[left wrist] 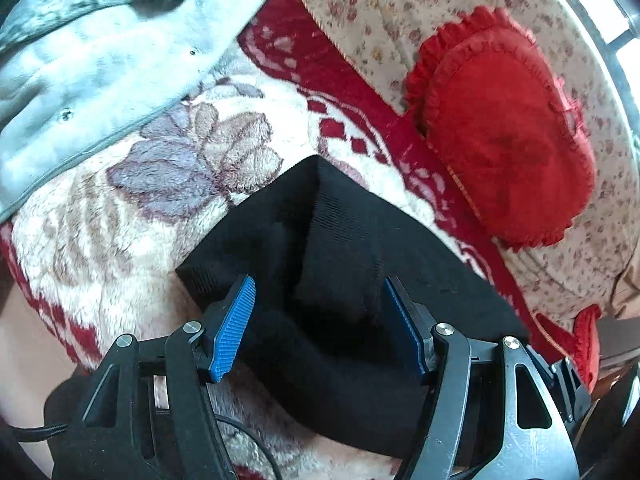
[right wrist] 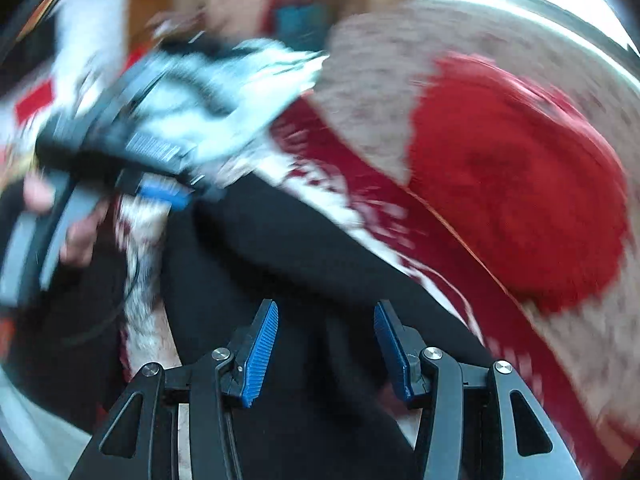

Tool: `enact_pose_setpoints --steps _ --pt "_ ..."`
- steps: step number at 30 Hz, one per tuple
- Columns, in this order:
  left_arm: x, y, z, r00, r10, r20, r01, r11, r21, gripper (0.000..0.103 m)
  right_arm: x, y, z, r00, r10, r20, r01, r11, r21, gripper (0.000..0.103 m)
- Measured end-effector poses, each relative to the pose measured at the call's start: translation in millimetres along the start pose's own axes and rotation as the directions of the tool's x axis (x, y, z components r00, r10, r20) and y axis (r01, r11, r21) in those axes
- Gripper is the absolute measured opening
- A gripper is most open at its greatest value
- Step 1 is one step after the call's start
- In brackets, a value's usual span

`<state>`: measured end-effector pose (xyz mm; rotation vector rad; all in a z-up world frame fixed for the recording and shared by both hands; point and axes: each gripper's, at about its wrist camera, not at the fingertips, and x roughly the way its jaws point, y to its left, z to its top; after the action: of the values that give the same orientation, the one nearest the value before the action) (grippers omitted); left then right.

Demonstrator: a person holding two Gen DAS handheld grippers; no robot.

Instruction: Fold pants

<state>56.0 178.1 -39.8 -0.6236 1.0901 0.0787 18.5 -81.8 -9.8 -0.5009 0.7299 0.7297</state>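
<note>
Your left gripper (left wrist: 318,320) stands open over the black ribbed pants (left wrist: 344,240), a bunched fold between its blue ridged pads, untouched. Your right gripper (right wrist: 326,344) is open too, above the pants on the fluffy flowered blanket (left wrist: 140,200), near a frilled red cushion (left wrist: 500,124).

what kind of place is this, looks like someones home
Most likely a bedroom at home, on a bed: a plush floral blanket, a red frilled pillow on a flowered sheet, and black pants laid out.
</note>
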Motion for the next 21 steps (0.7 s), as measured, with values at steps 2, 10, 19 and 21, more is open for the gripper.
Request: enact_pose_setpoints --steps 2,10,19,21 --pt "6 -1 3 1.000 0.014 0.000 -0.014 1.000 0.008 0.066 20 9 3 1.000 -0.007 -0.023 0.005 0.996 -0.085 0.048" --pt "19 -9 14 1.000 0.028 0.002 -0.028 0.998 0.047 0.067 72 -10 6 0.997 -0.002 -0.073 -0.005 0.996 -0.090 0.028" --pt "-12 -18 36 0.996 -0.089 -0.021 0.092 0.982 0.163 0.044 25 -16 28 0.980 0.191 0.058 -0.198 0.963 0.180 0.005" --pt "-25 -18 37 0.997 -0.074 0.004 0.072 0.977 0.201 0.044 13 3 30 0.973 0.219 0.069 -0.229 0.953 0.199 0.005"
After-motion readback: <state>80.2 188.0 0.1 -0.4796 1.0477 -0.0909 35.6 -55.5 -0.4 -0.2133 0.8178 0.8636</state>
